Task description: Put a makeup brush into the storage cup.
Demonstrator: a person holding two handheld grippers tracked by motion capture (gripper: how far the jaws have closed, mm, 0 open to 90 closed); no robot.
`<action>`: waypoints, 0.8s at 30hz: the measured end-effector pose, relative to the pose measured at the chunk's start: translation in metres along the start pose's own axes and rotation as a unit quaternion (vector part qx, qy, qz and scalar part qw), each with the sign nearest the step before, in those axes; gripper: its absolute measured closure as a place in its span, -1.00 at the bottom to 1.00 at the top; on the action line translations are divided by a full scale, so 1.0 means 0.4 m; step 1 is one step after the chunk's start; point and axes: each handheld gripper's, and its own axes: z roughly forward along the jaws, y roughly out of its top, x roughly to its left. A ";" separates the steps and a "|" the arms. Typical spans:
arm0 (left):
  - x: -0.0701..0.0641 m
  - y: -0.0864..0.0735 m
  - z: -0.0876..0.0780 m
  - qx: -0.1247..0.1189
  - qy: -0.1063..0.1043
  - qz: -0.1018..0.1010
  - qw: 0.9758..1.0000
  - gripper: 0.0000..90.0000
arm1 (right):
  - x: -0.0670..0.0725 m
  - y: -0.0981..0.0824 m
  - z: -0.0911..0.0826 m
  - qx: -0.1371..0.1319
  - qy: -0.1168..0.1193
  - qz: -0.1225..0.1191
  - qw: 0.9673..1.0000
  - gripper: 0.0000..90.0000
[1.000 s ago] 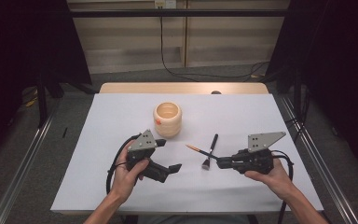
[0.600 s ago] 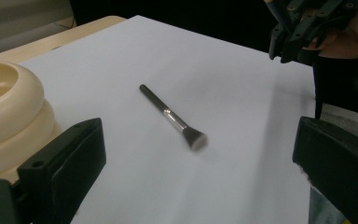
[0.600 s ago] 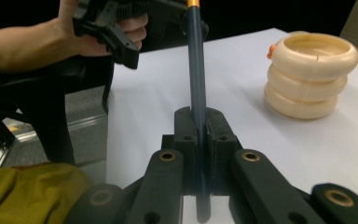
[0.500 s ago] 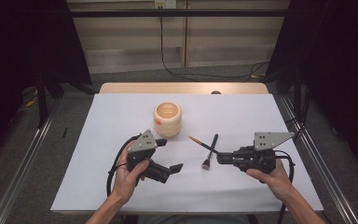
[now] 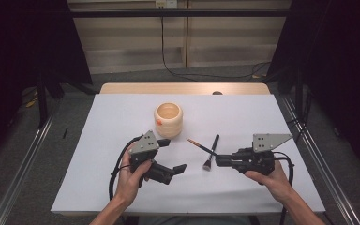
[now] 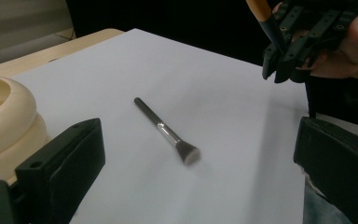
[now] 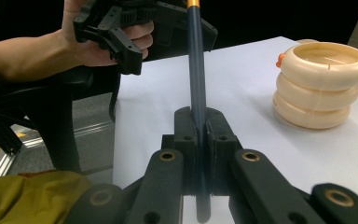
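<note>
Thin brush (image 5: 200, 146), pointing toward pot (image 5: 168, 119) (gripped)

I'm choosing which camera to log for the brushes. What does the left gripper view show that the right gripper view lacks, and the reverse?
Left gripper view: a flat brush lying free on the white sheet, ahead of the left gripper and its open jaws. Right gripper view: the right gripper shut on the dark handle of the thin brush, seen close, and a yellow cloth at lower left. Shared: the cream ringed pot, the white sheet, and the thin brush with its orange band.
</note>
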 end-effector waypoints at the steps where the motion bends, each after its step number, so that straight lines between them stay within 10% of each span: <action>1: -0.001 0.001 0.002 -0.002 0.005 0.003 1.000 -0.95 | 0.000 0.000 0.001 0.000 0.000 0.000 1.000 0.89; 9: -0.015 0.016 0.024 -0.021 0.024 0.012 0.999 -0.93 | -0.001 -0.001 0.006 0.000 0.001 0.001 1.000 0.89; 24: -0.036 0.059 0.074 -0.059 -0.030 0.005 0.998 -0.89 | -0.007 -0.001 0.002 -0.004 -0.009 0.001 1.000 0.89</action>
